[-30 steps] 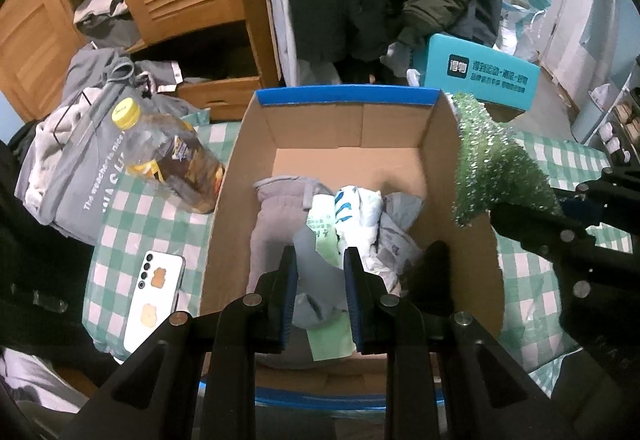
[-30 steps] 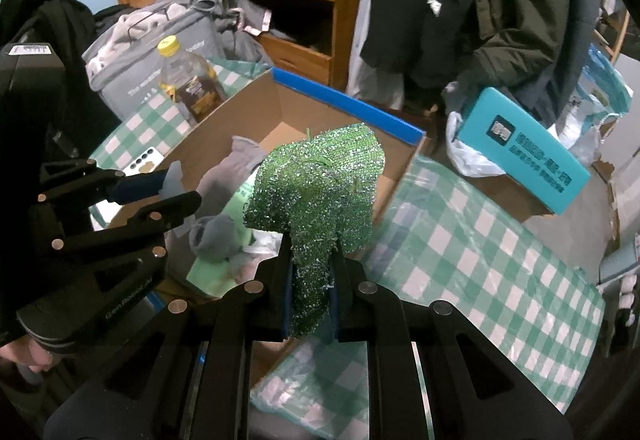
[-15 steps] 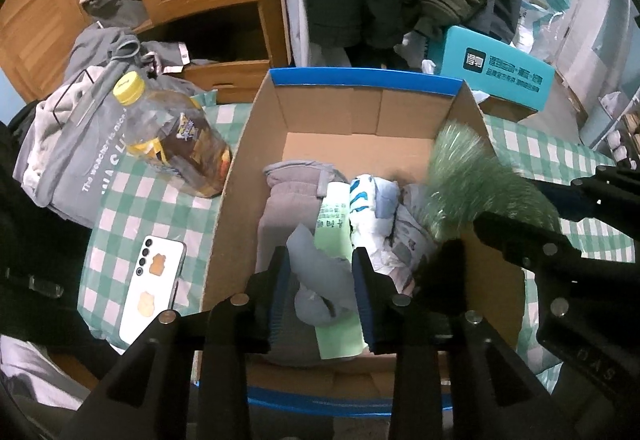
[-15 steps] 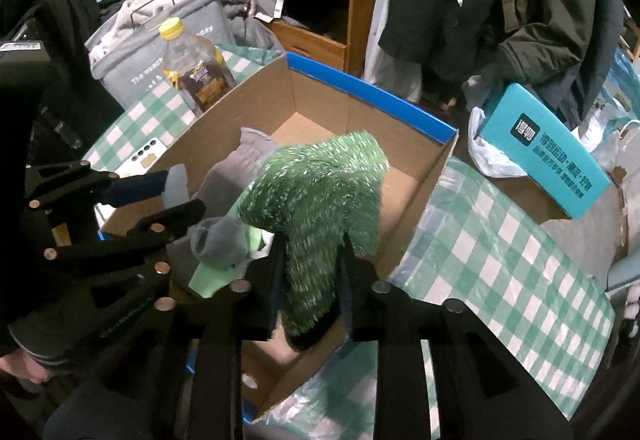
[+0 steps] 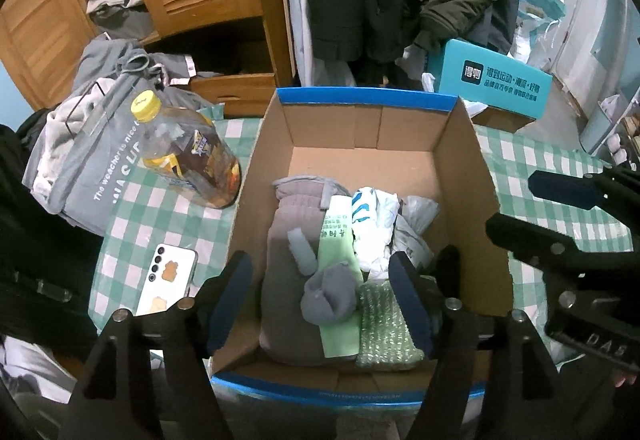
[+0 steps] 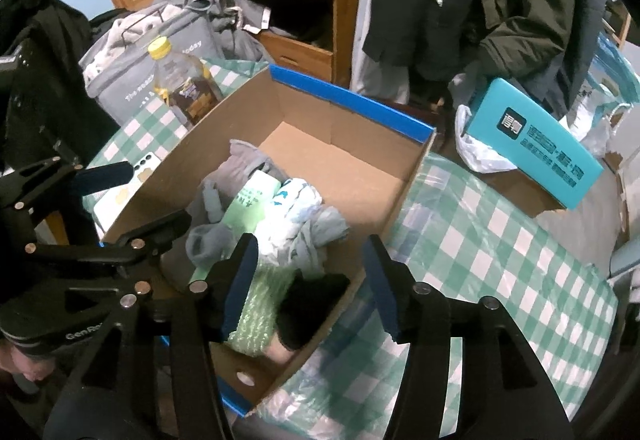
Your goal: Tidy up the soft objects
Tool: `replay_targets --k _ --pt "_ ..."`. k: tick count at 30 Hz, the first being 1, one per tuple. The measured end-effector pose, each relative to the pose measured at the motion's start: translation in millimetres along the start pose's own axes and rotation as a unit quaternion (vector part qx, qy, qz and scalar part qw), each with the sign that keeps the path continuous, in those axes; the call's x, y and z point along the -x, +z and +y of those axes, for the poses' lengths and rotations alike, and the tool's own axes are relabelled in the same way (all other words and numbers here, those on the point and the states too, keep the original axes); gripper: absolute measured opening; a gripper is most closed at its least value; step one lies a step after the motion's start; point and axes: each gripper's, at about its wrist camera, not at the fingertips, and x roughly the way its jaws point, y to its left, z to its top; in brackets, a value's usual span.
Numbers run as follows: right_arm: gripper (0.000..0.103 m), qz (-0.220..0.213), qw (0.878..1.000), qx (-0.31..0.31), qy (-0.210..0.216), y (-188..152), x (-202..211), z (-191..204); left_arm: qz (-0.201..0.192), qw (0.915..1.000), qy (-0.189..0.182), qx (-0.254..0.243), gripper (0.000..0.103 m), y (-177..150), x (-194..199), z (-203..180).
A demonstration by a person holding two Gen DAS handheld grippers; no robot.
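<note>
Left tool: jaws spread, just been opening, nothing pressed between the pads; poised over the near end of the cardboard box.

Right tool: jaws likewise apart, just been opening, empty; hung above the box's near right corner.

Grey sock: released, lying rolled on the green paper sleeve, directly below and between the left tool's pads, not touched by them.

Green tinsel cloth: dropped flat in the near right corner of the box, touching the sock's right side; in the right wrist view just under the left-hand pad of the right tool.

Further in: grey garment, white and blue cloth, pale grey bag, all packed toward the near half; far half of the box floor bare.

Beside the box on the checked desk: phone, bottle. Beyond: teal carton.

Step judged: deposit of two soft items complete. Next move likely calls for lifting both tools clear of the box walls without snagging the cloth, then seeking any remaining soft item.
</note>
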Motion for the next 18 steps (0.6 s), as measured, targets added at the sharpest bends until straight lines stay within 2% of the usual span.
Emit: replay_targets --k 5,13,16,18 --pt "0.057 -0.009 1.000 -0.013 -0.004 -3 11 -5 -0.008 1.0000 0.000 -0.001 0.080 0 8 0" --pt "0.061 -0.027 0.999 -0.022 -0.012 -6 31 -9 -0.024 0.9997 0.002 -0.011 0.082 2 26 -4" --pt "0.062 -0.035 0.999 -0.028 -0.016 -9 40 -12 -0.036 0.9993 0.000 -0.013 0.088 3 34 -6" --pt "0.063 -0.038 0.999 -0.032 -0.021 -11 46 -15 -0.042 0.9990 -0.002 -0.015 0.089 4 38 -8"
